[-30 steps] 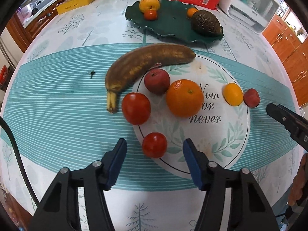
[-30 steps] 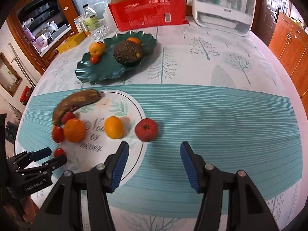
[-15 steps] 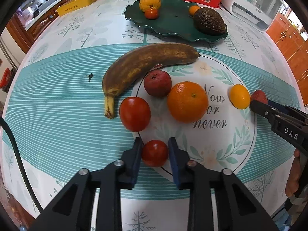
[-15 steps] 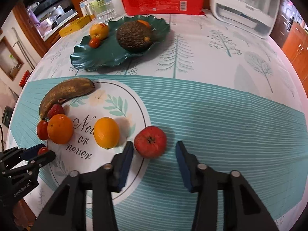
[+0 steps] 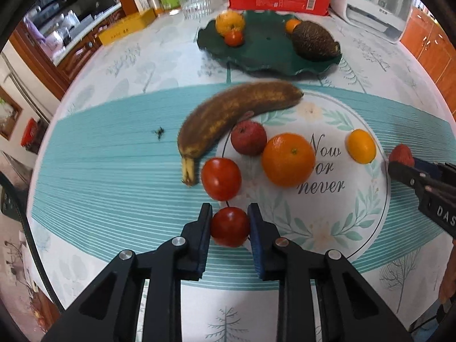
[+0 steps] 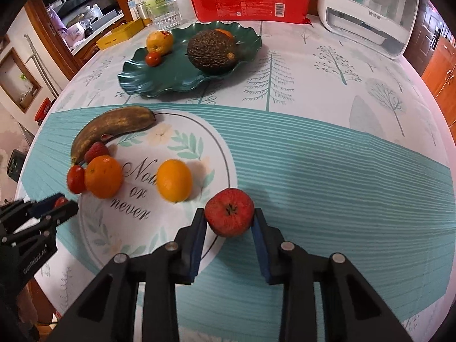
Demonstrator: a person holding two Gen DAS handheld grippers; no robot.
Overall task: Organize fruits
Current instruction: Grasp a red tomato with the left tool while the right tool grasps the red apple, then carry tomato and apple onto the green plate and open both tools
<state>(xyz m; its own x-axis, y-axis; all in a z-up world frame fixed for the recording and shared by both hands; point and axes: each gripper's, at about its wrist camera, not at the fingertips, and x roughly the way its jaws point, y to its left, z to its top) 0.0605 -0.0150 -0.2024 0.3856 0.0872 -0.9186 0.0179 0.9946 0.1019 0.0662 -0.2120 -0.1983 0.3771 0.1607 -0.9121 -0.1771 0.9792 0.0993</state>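
Pointing steeply down, both tools (image 5: 229, 217) (image 6: 229, 220) clamped

orange (image 6: 223, 32) mostly behind avocado (image 6: 212, 50)

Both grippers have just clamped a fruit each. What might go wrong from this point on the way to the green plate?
1. The left gripper pinches a small round tomato near the pad tips; it may squirt out or bruise.
2. The right gripper holds the red apple only at its widest sides, so it might roll free.
3. The green plate already carries an avocado; free space is on its near side.
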